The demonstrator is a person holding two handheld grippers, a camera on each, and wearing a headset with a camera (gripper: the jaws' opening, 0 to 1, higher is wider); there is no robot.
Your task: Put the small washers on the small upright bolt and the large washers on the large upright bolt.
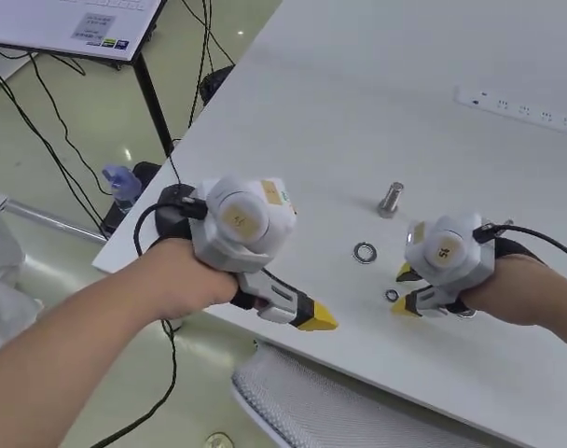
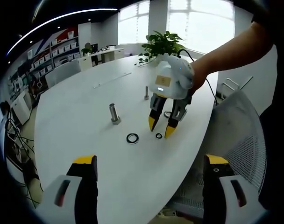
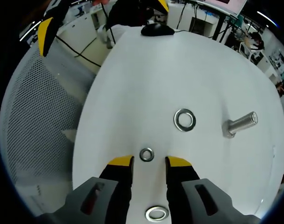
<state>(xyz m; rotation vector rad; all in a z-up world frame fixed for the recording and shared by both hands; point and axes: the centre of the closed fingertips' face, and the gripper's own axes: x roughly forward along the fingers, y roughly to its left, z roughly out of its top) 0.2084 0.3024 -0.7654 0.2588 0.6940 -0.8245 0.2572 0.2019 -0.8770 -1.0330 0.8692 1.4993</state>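
On the white table a large upright bolt stands with a large washer lying flat in front of it. A small washer lies between the yellow tips of my right gripper, which is open and hovers just over it. In the right gripper view that small washer sits just ahead of the right gripper, and another washer lies under it. My left gripper hangs open near the table's front edge, holding nothing. The left gripper view shows a small upright bolt beyond the large bolt.
A white power strip lies at the far right of the table. A mesh chair sits below the front edge. A black object rests at the table's left corner, with cables and a second desk beyond.
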